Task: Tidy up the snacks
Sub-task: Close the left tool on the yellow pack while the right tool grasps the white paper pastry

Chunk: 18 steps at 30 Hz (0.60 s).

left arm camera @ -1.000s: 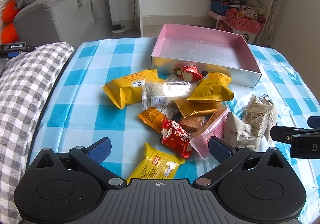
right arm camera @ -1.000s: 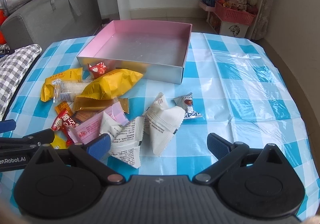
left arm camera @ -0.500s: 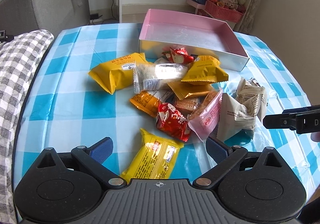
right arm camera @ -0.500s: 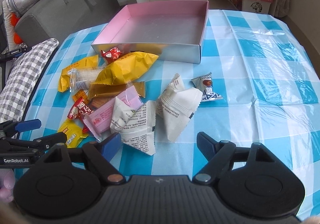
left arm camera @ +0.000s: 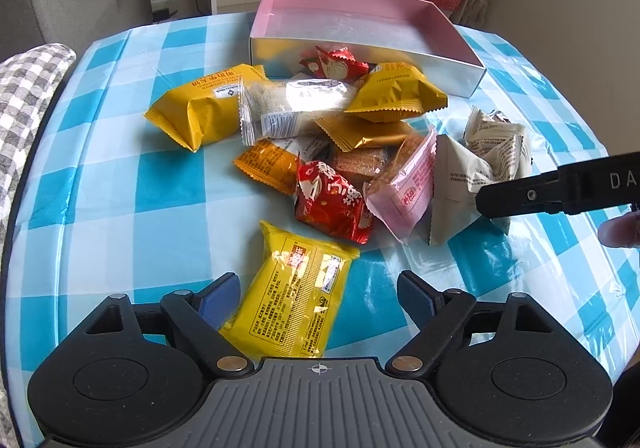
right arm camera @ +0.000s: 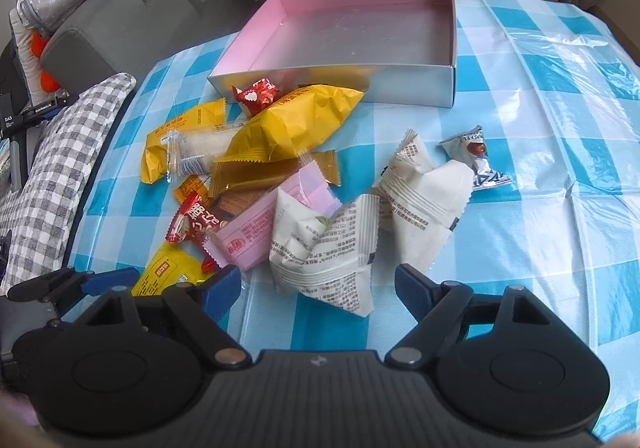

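Left wrist view: left gripper (left arm camera: 318,294), fingers spread wide, nothing between the pads. Yellow flat packet (left arm camera: 296,296) lies on the checked tablecloth (left arm camera: 120,183) directly between the fingertips, its near end reaching under the gripper body, touching neither pad as far as can be told. Red packet (left arm camera: 330,201) just beyond it, at the near edge of the snack pile. Pink packet (left arm camera: 408,187) beside the red one, to its right. Pink-lined box (left arm camera: 360,59) at the far side of the pile, holding no snacks.

Right wrist view: right gripper (right arm camera: 318,282), fingers likewise wide apart, holding nothing. White pyramid packet (right arm camera: 324,248) lies just ahead, between the fingertips and nearer the left one. Second white packet (right arm camera: 424,203) beyond it, to the right. Small silver candy (right arm camera: 476,157) apart from the pile, further right.
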{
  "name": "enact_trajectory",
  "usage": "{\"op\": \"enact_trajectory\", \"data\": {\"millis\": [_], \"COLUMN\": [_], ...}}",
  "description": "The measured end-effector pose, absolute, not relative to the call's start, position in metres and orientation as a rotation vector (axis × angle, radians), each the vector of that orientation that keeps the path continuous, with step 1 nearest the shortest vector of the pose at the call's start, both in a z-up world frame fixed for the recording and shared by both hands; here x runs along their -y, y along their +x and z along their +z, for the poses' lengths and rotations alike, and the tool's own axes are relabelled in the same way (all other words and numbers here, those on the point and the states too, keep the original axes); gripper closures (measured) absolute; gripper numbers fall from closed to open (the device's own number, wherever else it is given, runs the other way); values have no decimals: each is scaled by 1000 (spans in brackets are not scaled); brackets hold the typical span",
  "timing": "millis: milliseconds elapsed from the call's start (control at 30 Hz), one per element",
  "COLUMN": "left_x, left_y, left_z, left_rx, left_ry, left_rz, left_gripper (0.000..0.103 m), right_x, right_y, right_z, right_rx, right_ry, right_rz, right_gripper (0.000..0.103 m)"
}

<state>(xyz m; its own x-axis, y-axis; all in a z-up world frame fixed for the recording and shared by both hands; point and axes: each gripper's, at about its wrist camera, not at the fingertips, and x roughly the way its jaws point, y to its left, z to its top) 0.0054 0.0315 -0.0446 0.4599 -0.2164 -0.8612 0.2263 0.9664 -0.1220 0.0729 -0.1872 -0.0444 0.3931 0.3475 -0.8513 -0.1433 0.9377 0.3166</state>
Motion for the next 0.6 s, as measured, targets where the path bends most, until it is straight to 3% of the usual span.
{"op": "enact_trajectory", "data": {"millis": [400, 567, 600], "left_x": [-32, -33, -33], "left_y": [7, 7, 7], "left_z": [-56, -55, -54], "left_rx": [-1071, -1064, -1063], "left_ry": [75, 90, 90], "left_rz": [-257, -244, -243], "left_gripper": [42, 56, 56], "right_x": [183, 181, 181], "right_y": [85, 86, 86], "right_z": [-58, -61, -60], "right_rx": [-1162, -1154, -1150], "right_ry": [248, 240, 233], "right_rz": [257, 248, 247], "right_gripper": [25, 27, 31]}}
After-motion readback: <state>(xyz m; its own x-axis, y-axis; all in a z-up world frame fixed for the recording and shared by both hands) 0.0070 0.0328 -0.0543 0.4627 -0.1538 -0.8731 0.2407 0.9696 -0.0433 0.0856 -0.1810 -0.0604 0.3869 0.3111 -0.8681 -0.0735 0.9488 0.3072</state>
